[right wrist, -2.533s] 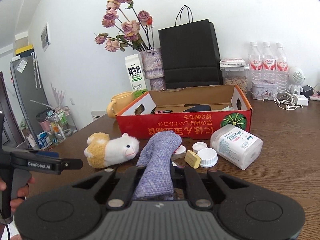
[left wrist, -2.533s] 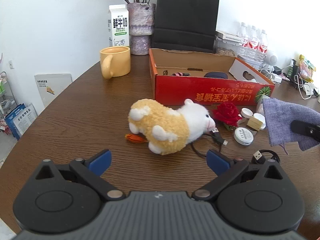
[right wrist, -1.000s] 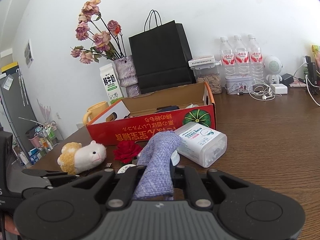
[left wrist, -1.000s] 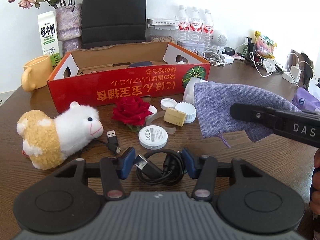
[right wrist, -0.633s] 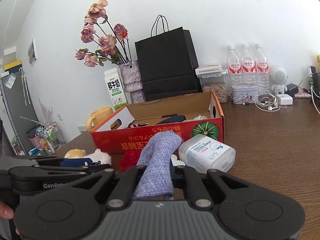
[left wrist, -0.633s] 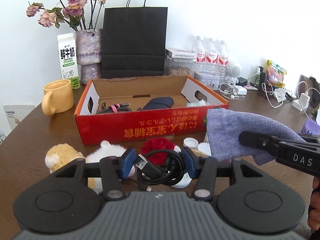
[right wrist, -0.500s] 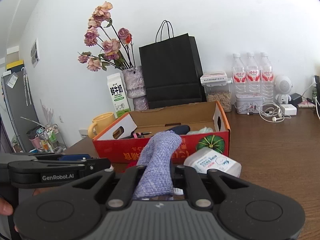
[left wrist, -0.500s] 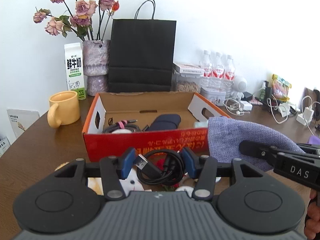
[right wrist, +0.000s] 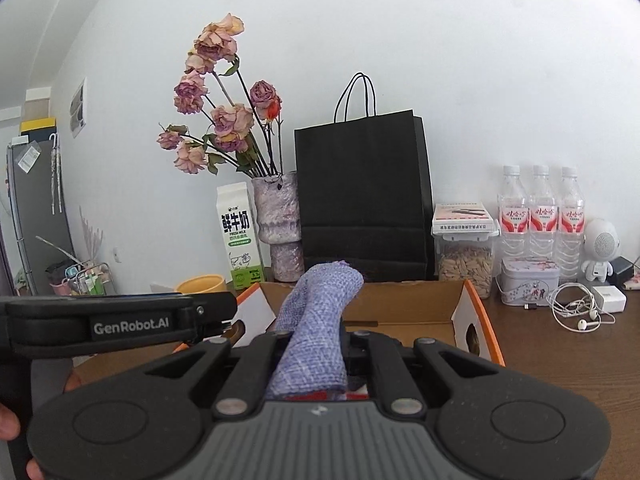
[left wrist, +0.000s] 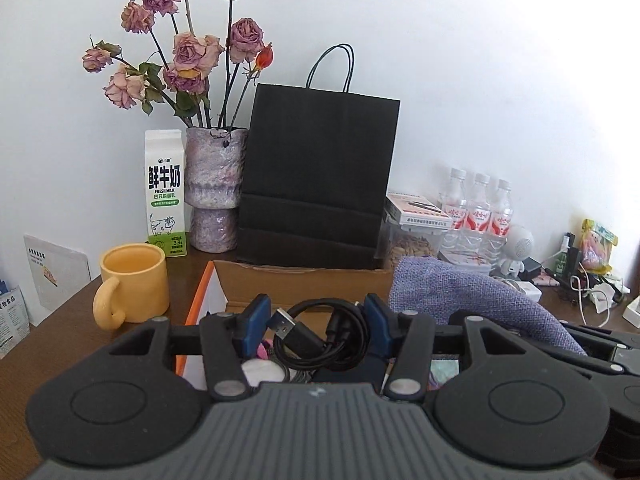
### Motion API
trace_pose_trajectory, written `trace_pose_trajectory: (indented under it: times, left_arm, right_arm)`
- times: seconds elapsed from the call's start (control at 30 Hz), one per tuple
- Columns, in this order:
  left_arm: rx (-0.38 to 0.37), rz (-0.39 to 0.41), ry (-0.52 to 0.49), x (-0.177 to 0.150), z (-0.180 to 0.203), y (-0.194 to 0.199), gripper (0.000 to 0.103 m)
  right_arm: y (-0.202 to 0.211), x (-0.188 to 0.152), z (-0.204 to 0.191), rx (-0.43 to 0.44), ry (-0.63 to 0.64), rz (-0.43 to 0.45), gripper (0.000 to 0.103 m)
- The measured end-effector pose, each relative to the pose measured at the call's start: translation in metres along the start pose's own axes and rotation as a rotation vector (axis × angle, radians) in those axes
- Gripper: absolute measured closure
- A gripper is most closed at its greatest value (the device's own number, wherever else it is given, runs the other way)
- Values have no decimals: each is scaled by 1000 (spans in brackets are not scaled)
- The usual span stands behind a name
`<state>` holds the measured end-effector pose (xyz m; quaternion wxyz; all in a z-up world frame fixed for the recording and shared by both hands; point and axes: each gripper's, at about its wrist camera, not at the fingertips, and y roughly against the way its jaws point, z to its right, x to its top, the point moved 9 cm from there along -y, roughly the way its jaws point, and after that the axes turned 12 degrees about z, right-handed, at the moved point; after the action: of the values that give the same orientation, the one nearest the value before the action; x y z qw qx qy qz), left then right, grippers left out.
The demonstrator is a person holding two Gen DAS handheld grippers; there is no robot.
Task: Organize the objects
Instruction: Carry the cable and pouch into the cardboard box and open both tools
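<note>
Carrying step: left gripper [left wrist: 316, 322] clamped on the cable [left wrist: 320, 334], right gripper [right wrist: 316, 344] clamped on the cloth [right wrist: 316, 320], both over the box [right wrist: 400, 300]; next calls for lowering and releasing inside

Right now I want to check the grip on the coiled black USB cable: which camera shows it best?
The left wrist view: the coiled black USB cable sits clamped between the left hand-held gripper's blue pads, plug visible. The right wrist view shows none of the cable, only that gripper's side.

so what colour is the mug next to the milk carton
Yellow mug, beside the milk carton; clearest in the left wrist view.
</note>
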<state>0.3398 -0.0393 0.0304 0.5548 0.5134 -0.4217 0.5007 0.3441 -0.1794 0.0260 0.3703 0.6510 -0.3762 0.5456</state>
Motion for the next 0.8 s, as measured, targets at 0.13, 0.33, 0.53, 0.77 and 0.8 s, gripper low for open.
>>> trace_pose_trajectory:
  times: [0.13,0.33,0.53,0.77,0.8]
  left_arm:
    - [30,-6,20,-1,-1,-29,50]
    - [71,-55,21,-15,-5,-62,50]
    - [102,-134,-5,-40,-12,-81,50]
    - [118,-158,4,-47,-18,-83,48]
    - [118,-160,8,-48,-18,-83,45]
  right_arm:
    - [-33,-3,10,-31,-1,2,96]
    - [-71,-20,31,-74,21,-43,96]
    - [-91,-38,46,-100,27,-104,96]
    - [-97,-57,49,-127,49,-162,86]
    - [-96,-58,49,-135,55,-166,85]
